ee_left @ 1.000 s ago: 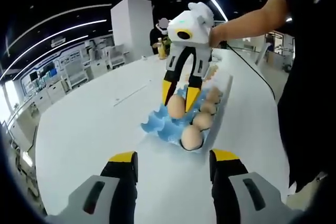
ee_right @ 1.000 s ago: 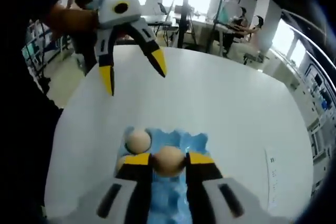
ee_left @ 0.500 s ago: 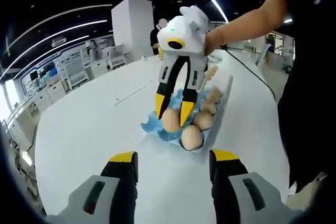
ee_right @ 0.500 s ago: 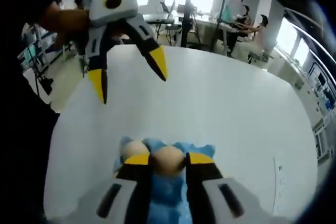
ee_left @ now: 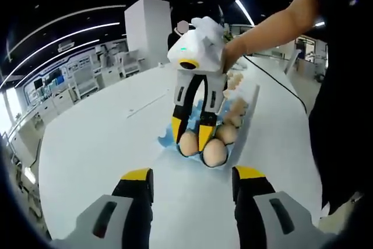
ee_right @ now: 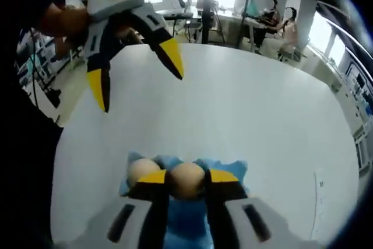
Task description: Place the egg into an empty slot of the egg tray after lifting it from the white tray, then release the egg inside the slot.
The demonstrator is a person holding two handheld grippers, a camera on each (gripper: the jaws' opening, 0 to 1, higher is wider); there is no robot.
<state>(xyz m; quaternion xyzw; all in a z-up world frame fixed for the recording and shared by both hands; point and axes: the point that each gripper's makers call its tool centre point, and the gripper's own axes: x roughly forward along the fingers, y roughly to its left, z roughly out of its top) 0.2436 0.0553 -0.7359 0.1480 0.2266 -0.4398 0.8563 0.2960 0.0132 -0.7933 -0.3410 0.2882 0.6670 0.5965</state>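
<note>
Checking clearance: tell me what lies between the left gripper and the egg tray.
In the left gripper view, bare white table lies between the open left gripper and the blue egg tray.

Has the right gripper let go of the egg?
No, the right gripper is shut on the egg above the blue egg tray.

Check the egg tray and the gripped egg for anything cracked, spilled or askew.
Nothing stands out. The right gripper is shut on an intact egg just over the blue egg tray. The other eggs sit upright in their slots, no cracks or spills show, and the left gripper hangs open above the table.
</note>
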